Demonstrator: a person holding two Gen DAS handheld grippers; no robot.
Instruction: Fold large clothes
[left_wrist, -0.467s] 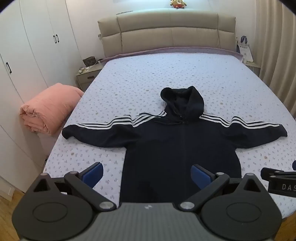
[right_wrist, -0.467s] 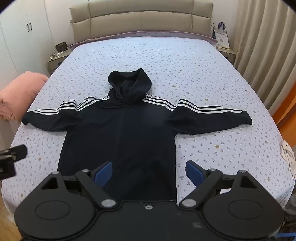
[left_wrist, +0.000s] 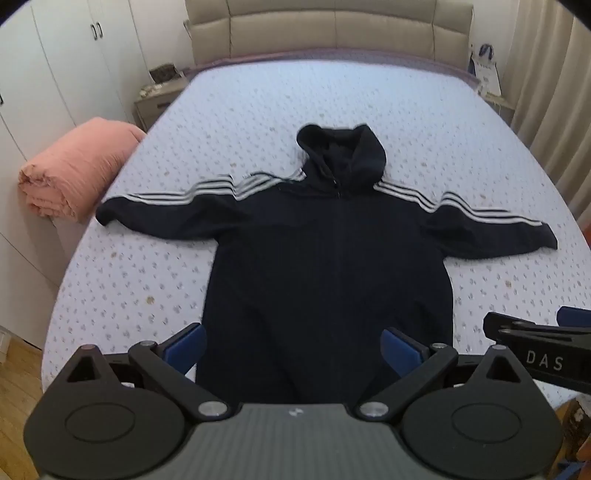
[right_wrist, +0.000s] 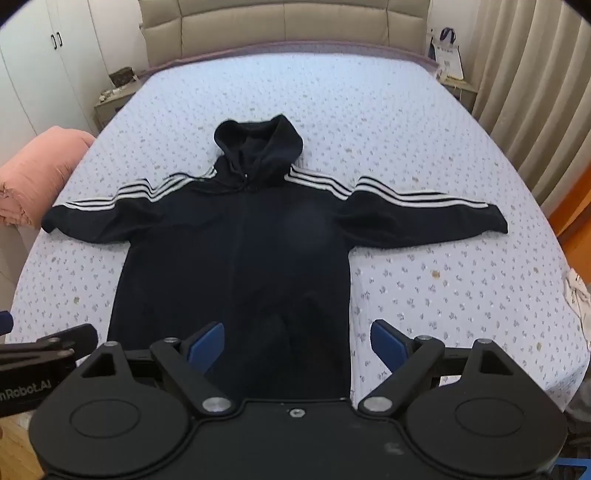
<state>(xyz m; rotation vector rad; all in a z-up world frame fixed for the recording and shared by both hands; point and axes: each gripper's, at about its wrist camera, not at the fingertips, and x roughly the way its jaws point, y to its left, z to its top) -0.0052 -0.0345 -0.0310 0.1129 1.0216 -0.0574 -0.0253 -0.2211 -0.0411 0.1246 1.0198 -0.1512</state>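
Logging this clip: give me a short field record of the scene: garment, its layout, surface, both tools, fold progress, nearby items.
garment: dark hoodie with white sleeve stripes
layout: flat, front up, zipped, both sleeves spread out sideways, hood toward the headboard
surface: bed with small-print sheet
left tool: open, above the hem near the foot of the bed, holding nothing
right tool: open, over the hem's right part, holding nothing
fold progress: no fold made yet
nearby: rolled pink blanket beside the bed's left edge; nightstand; curtain
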